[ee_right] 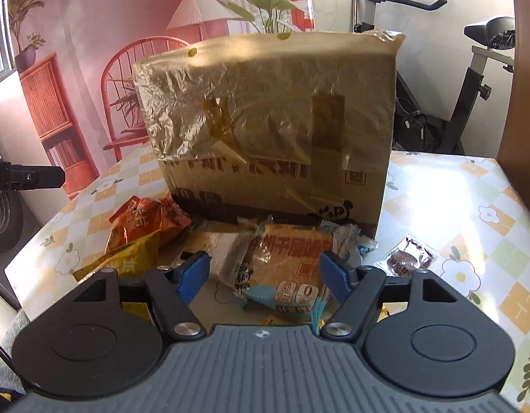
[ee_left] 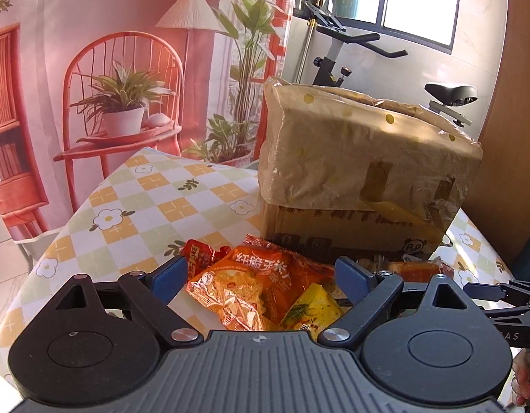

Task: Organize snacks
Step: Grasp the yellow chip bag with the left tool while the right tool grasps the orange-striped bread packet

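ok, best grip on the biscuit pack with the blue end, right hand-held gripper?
Probably across the biscuit pack at its near blue end, coming down from above and in front. It lies flat, pointing toward the right hand-held gripper, whose open pads already stand either side of it. Avoid the far end: the cardboard box stands close behind.

Orange snack bag (ee_left: 251, 289), tan cardboard box (ee_right: 271, 120), checked floral tablecloth (ee_left: 154, 203), perhaps vinyl.
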Motion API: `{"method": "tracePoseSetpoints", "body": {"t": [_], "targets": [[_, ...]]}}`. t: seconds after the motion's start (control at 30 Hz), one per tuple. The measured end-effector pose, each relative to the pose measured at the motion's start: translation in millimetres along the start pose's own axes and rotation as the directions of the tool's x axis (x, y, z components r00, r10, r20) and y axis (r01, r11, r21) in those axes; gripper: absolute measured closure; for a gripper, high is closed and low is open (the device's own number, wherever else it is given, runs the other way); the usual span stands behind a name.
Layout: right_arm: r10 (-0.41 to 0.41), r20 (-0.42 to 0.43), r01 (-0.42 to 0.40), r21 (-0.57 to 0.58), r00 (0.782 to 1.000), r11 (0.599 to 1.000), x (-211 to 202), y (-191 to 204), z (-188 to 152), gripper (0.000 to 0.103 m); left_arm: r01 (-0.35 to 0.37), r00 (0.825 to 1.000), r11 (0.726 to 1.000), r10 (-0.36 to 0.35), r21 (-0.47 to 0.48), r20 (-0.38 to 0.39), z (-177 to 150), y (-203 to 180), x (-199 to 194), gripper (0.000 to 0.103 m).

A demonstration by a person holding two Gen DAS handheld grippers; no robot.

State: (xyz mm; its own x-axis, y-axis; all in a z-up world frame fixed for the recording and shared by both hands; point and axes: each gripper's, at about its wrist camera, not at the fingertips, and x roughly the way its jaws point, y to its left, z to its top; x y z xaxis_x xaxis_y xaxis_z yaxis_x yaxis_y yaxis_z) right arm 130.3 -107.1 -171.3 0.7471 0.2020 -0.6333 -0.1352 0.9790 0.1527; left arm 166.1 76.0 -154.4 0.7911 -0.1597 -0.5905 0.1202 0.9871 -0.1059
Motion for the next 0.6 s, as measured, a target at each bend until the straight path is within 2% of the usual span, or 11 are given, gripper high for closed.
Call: {"method": "tracePoseSetpoints", "body": {"t": [0.13,0.23,0.37,0.43,0.6], "targets": [[-0.014,-0.083,0.016,0.020,0.996,1.000,5.2,-0.4,-23.4,0.036,0.026,0.998,1.000,-0.027,-0.012,-0.054,-19.3,0.5,6.2,0.010],[-0.013,-0.141,0.016,0.017,0.990,1.000,10.1,0.7,-37.0,0.039,0.034,0.995,0.997,-0.040,-0.064,-0.092,-31.5,2.7,8.4,0.010],[0.002,-0.166,0.004,0.036,0.986,0.999,14.0,-0.2,-43.7,0.039,0.058,0.979,0.982,-0.091,-0.181,-0.180,-45.5,10.0,15.7,0.010],[-0.001,-0.170,0.006,0.030,0.986,1.000,15.5,-0.6,-44.7,0.039,0.063,0.974,0.972,-0.109,-0.227,-0.197,-48.3,11.5,18.9,0.010],[0.007,-0.193,0.002,0.045,0.981,0.999,21.4,-1.8,-47.5,0.039,0.042,0.970,0.970,-0.096,-0.238,-0.223,-60.1,-3.7,29.9,0.010]]}}
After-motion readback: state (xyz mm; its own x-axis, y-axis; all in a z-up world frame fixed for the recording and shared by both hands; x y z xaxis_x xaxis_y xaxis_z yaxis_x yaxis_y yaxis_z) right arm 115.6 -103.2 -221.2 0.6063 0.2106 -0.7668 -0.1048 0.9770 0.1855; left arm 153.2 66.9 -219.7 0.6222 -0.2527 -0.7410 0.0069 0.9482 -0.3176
